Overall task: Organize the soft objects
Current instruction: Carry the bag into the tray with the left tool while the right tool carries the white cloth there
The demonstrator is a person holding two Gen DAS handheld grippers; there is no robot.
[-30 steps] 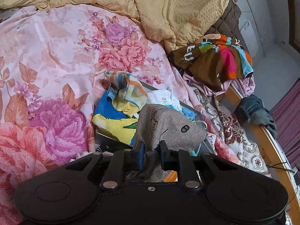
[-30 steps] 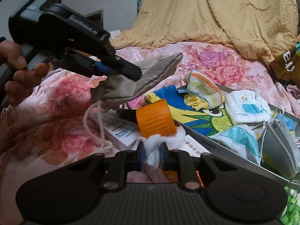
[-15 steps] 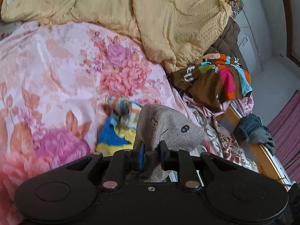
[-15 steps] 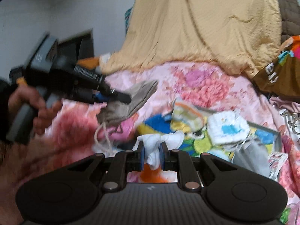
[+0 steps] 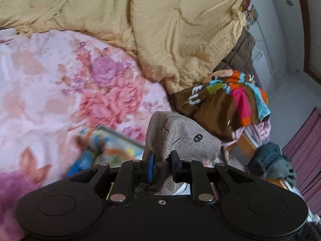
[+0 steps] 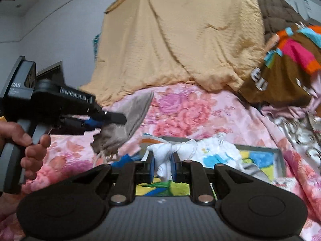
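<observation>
The grey linen pouch (image 5: 178, 138) is sitting pinched between my left tongs (image 5: 162, 165), which are gripping it narrow near its bunched mouth while its body is rising toward 12 o'clock in the left wrist view. From the right wrist view I am seeing the same pouch (image 6: 128, 116) at about 9 o'clock, hanging off the left tongs (image 6: 109, 120) in the air above the floral bedsheet (image 6: 190, 112), its drawstring cord (image 6: 104, 156) dangling below it and the left hand (image 6: 22, 140) wrapping the handle. My right tongs (image 6: 162, 168) are clamping narrow on a white cloth bundle (image 6: 166, 156), tied with thin string, which is poking up at 12 o'clock from the pads. Beyond it, at about 2 o'clock, a grey tray (image 6: 278, 156) is lying on the bed, holding a white and blue cloth (image 6: 218, 152) over a bright cartoon print. A yellow quilt (image 6: 180, 36) is filling the far side at 12 o'clock, and a brown multicolour garment (image 6: 280, 72) is lying at 2 o'clock. The left view is blurring the tray area.
</observation>
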